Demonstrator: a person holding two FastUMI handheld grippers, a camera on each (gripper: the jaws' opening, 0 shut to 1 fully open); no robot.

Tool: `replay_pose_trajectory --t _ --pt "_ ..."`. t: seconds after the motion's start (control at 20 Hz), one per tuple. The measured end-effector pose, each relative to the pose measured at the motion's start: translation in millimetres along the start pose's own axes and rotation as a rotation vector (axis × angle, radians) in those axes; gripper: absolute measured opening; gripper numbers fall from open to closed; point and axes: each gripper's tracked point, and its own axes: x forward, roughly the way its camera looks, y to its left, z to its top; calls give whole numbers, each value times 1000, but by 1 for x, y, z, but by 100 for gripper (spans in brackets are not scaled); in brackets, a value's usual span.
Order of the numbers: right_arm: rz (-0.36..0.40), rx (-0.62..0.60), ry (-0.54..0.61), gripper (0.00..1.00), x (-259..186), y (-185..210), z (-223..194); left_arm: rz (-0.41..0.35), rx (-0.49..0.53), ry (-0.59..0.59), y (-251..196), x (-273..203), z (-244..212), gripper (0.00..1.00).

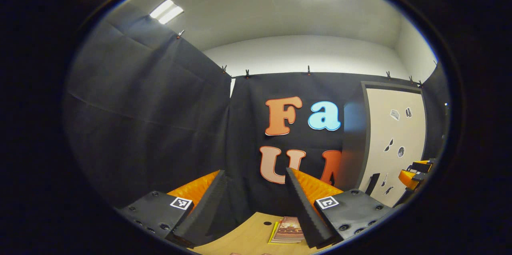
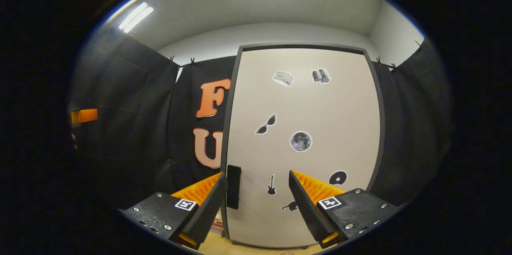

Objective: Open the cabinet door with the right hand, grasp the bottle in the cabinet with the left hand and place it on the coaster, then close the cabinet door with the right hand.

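Note:
The cabinet door (image 2: 304, 135) is shut; it is a pale panel with small stickers and a dark frame. A black handle (image 2: 233, 186) sits on its left edge, low down. My right gripper (image 2: 256, 181) hangs open in front of the door, and the handle stands just right of its left fingertip, farther off. In the left gripper view the same cabinet (image 1: 394, 139) stands at the right, with its handle (image 1: 373, 184) low on the near edge. My left gripper (image 1: 254, 177) is open and faces the black cloth wall, nothing between its fingers. The right gripper (image 1: 416, 175) shows at that view's far right edge.
A wooden table (image 1: 248, 237) lies below my left gripper, with a hole in its top and a thin stack of booklets (image 1: 288, 229) on it. Books (image 2: 217, 225) are stacked at the foot of the cabinet's left side. Black cloth walls close the booth on the left and back.

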Motion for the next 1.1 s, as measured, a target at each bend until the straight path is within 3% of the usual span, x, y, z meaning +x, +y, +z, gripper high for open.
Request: replay_pose_trajectory --t 0.3,0.4,0.55,0.6,0.75,0.8,0.9,1.1 --pt "-9 23 141 93 45 25 -35 113 20 24 53 -13 -13 100" --pt "-18 9 176 89 60 32 -48 147 12 32 70 -17 -18 96" --pt "-72 -48 199 86 82 34 -62 198 -3 55 91 -15 -30 93" --pt "-92 -52 206 84 88 33 -66 208 -8 63 95 -14 -33 96" --pt "-128 -17 250 72 101 35 -84 218 10 95 101 -9 -47 97" --pt "-142 -9 254 70 104 34 -87 220 26 104 102 -8 -53 93" --pt "-169 9 262 61 110 33 -92 211 46 115 103 -8 -59 96" --pt "-225 54 266 39 113 36 -94 182 58 128 101 -13 -65 96"
